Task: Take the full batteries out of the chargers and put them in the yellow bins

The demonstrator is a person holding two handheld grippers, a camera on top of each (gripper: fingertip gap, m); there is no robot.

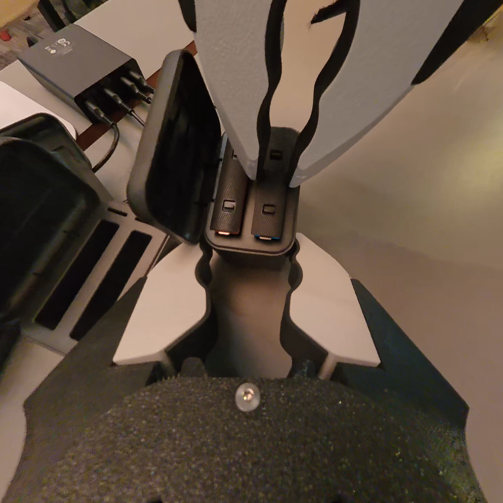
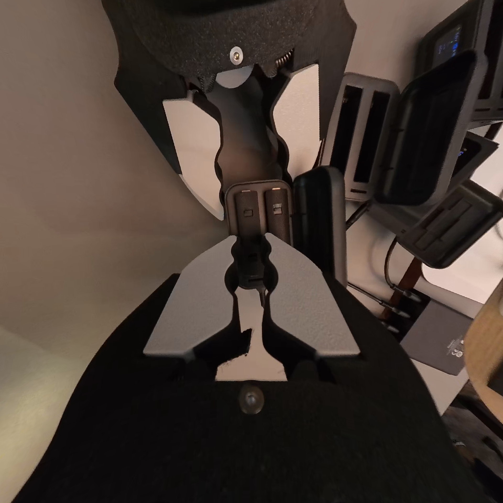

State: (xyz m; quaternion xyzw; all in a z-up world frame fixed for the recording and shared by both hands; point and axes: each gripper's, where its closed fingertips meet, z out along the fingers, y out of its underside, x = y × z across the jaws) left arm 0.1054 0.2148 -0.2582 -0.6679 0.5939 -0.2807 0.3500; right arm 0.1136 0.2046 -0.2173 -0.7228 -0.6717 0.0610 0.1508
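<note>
A dark charger case (image 1: 249, 249) lies open on the white table, its lid (image 1: 177, 147) standing up on the left. It holds two black batteries: one with an orange tab (image 1: 230, 201) and one with a blue tab (image 1: 268, 211). My left gripper (image 1: 249, 251) is shut on the case's near end. My right gripper (image 1: 275, 177) comes in from the top, its fingers closed on the sides of the blue-tab battery's far end. In the right wrist view, my right gripper (image 2: 251, 239) pinches that battery (image 2: 250, 268), and my left gripper (image 2: 255, 190) holds the case (image 2: 288, 196) from the far side. No yellow bin is in view.
Another grey charger (image 1: 89, 275) with empty slots sits close on the left, and shows in the right wrist view (image 2: 359, 141) among more open chargers (image 2: 446, 226). A dark power hub (image 1: 79, 62) with several cables plugged in stands behind them. It also shows at the right (image 2: 435, 334). One gripper's finger ends stand about 5 cm off the other's.
</note>
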